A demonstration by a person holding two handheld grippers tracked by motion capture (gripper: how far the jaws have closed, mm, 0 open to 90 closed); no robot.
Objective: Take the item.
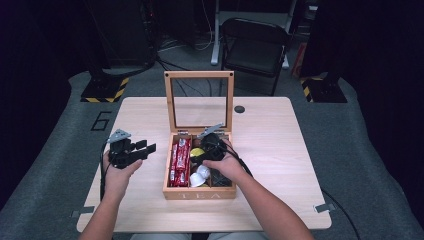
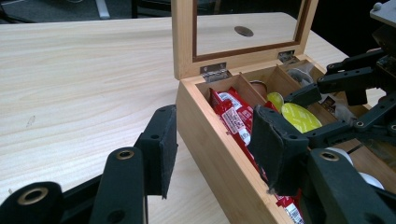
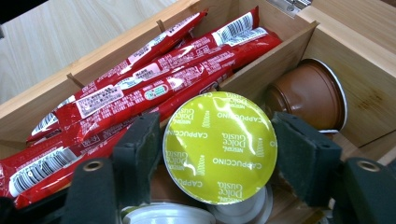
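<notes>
The table (image 1: 280,135) carries a wooden tea box (image 1: 200,193) near the person's edge, its glass lid (image 1: 199,101) standing upright on its hinges so the compartments lie open to reach from above. The left compartment is packed with red sachets (image 3: 140,88) laid lengthwise — the only way their length fits — while the middle one holds loose coffee pods. The left claw (image 1: 148,149) waits over bare table just left of the box, jaws parted with nothing between them, probably kept clear so the other hand has room. The right claw (image 1: 205,150) reaches down into the middle compartment, and in its own view the two pads flank a yellow-green pod (image 3: 219,147) marked cappuccino, which rests tilted on white pods (image 3: 168,215) with its foil face up. The pads sit right at the pod's rim on either side, but whether they press it yet I cannot tell; the grip looks about to take. A brown pod (image 3: 308,95) lies on its side just behind, against the divider.
</notes>
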